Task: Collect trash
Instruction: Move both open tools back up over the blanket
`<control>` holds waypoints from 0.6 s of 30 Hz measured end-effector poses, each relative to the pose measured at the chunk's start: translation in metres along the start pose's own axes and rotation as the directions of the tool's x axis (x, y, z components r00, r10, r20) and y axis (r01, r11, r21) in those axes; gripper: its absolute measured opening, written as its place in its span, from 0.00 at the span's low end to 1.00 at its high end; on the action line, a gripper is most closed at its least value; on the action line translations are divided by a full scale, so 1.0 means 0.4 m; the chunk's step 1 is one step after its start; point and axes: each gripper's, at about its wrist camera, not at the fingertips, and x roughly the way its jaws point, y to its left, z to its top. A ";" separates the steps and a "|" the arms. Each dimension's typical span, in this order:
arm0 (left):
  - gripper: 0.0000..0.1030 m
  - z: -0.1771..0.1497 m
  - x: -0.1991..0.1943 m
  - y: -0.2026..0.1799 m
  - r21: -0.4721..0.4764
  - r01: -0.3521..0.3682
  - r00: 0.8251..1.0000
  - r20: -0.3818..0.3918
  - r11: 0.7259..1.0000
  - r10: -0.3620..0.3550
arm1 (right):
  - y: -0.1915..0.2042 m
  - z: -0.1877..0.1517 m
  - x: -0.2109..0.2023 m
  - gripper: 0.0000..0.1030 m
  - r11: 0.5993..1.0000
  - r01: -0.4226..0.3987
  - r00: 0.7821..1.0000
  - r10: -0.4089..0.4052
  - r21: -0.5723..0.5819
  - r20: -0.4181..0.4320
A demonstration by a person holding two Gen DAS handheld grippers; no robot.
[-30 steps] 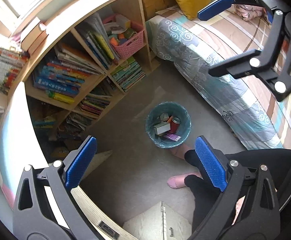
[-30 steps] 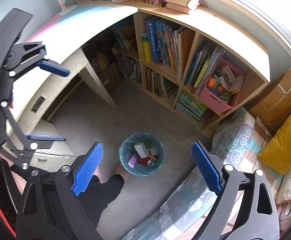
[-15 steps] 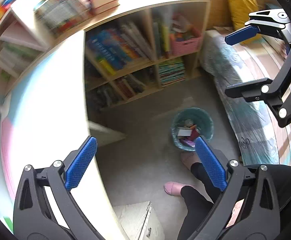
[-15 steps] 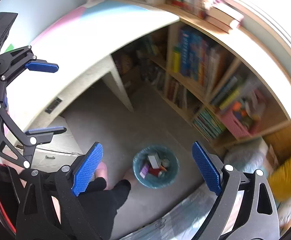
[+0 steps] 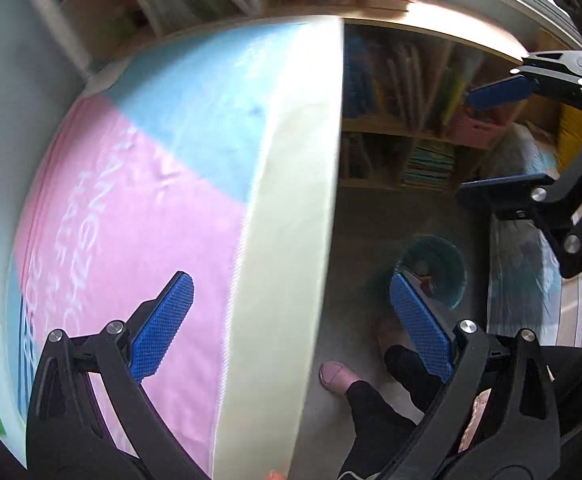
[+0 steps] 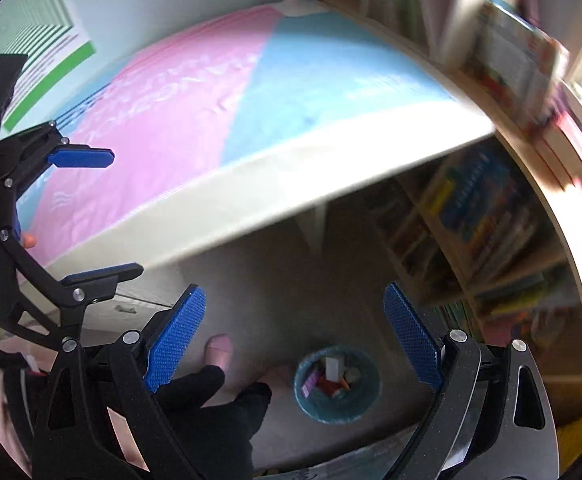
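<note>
A teal trash bin (image 5: 431, 270) stands on the grey floor, holding several pieces of trash; it also shows in the right wrist view (image 6: 337, 384). My left gripper (image 5: 291, 322) is open and empty, held over the desk edge. My right gripper (image 6: 297, 338) is open and empty, held high above the floor left of the bin. Each gripper shows in the other's view: the right one (image 5: 503, 136) at upper right, the left one (image 6: 91, 212) at left. No loose trash shows on the desk.
A desk with a pink and blue mat (image 5: 163, 184) fills the left; it also shows in the right wrist view (image 6: 211, 92). A bookshelf (image 5: 407, 120) stands behind. A bed (image 5: 531, 272) is at right. The person's legs and pink slipper (image 5: 335, 376) are near the bin.
Both grippers have swung up and away from the bin toward the desk top. The bin has slid low in both views. Both stay open and empty.
</note>
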 end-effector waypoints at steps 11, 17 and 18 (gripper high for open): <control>0.94 -0.140 -0.029 0.180 -0.259 -0.100 0.995 -0.041 0.961 0.092 | 0.177 0.114 0.055 0.87 0.976 -0.096 0.995 0.095 -0.198 -0.014; 0.93 -0.212 -0.054 0.244 -0.386 -0.134 0.991 -0.050 0.913 0.124 | 0.246 0.148 0.071 0.87 0.955 -0.123 0.992 0.119 -0.270 -0.029; 0.94 -0.220 -0.055 0.250 -0.402 -0.132 0.991 -0.052 0.906 0.121 | 0.259 0.151 0.073 0.87 0.951 -0.127 0.992 0.124 -0.281 -0.030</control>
